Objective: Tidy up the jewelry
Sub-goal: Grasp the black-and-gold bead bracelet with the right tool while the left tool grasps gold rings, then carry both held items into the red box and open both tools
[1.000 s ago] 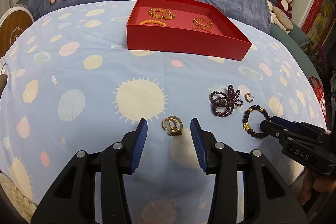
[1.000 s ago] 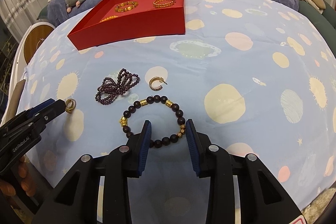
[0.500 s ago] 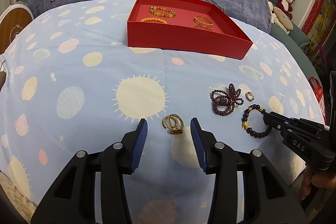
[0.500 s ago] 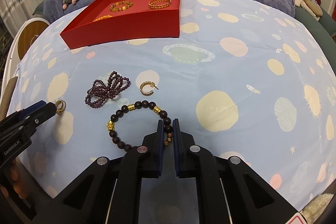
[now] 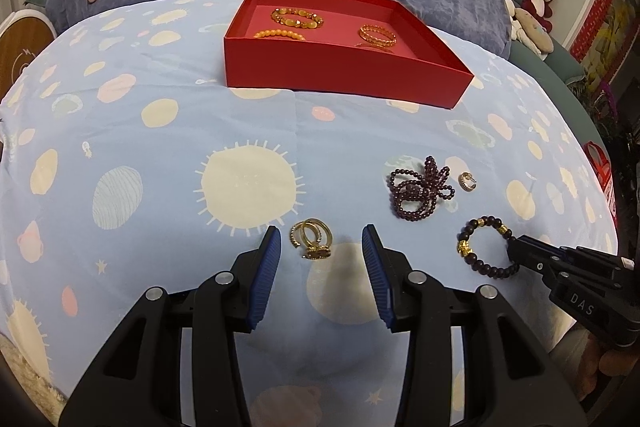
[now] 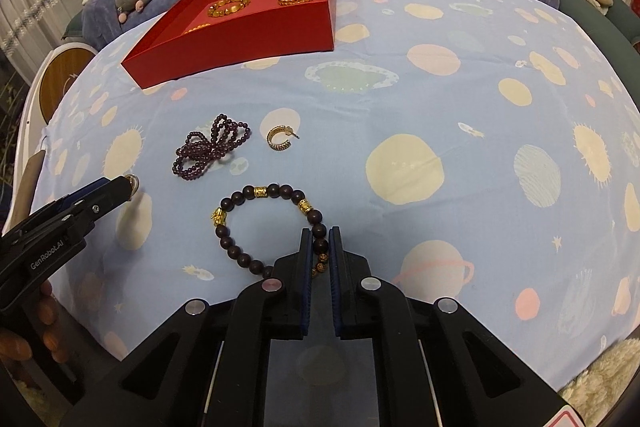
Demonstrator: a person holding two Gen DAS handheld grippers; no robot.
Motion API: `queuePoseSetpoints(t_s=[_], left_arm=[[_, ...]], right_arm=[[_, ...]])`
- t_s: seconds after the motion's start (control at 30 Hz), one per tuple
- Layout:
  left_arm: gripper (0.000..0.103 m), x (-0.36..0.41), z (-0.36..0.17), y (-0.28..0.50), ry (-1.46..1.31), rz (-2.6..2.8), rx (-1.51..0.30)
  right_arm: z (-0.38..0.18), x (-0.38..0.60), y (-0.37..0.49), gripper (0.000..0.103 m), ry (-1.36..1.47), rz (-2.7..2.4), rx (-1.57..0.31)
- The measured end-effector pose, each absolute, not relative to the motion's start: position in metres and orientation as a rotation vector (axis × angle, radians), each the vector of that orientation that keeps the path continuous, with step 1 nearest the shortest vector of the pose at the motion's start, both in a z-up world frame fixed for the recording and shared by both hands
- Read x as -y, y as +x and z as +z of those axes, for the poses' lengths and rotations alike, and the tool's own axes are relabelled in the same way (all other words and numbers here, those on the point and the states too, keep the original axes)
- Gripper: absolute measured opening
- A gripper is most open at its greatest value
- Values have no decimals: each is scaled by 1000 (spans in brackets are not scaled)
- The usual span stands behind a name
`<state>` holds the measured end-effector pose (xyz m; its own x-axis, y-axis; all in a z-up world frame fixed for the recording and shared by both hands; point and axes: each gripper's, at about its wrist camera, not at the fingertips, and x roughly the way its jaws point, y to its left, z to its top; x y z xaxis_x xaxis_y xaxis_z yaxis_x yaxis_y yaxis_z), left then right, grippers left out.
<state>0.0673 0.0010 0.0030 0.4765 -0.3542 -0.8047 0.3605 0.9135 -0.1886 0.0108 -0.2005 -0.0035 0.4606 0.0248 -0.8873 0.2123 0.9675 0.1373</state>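
The right gripper (image 6: pixel 320 241) is pinching the dark bead bracelet (image 6: pixel 240 223); the left gripper (image 5: pixel 322 247) is straddling gold rings (image 5: pixel 312 239), pads apart. The purple bead strand (image 6: pixel 208 151) and hoop earring (image 6: pixel 280 139) are lying before the red tray (image 6: pixel 256 43).

Dark bead bracelet (image 6: pixel 267 227) with gold charms flat on bed, purple bead strand (image 6: pixel 210 151) at eleven o'clock, gold hoop earring (image 6: pixel 281 139) beside, gold rings (image 5: pixel 312 238), red box (image 5: pixel 340 67) holding three bracelets

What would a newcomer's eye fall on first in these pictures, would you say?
Probably the red box at the far side of the planet-print sheet, with gold and amber bracelets inside. Next, the right gripper, shut on the dark bead bracelet near the front, and the left gripper open around the gold rings.
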Motion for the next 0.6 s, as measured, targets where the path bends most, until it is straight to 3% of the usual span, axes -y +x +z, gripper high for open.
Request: queuePoseSetpoints(t_s=[0.07, 0.3, 0.6], left_arm=[[38, 3, 3, 66, 27, -441, -980], [13, 4, 0, 67, 20, -470, -997], [12, 3, 9, 59, 22, -500, -969]], right_arm=[[-4, 201, 11, 7, 248, -114, -1088], [-3, 199, 11, 7, 253, -103, -1086], [5, 196, 9, 7, 262, -77, -1061]])
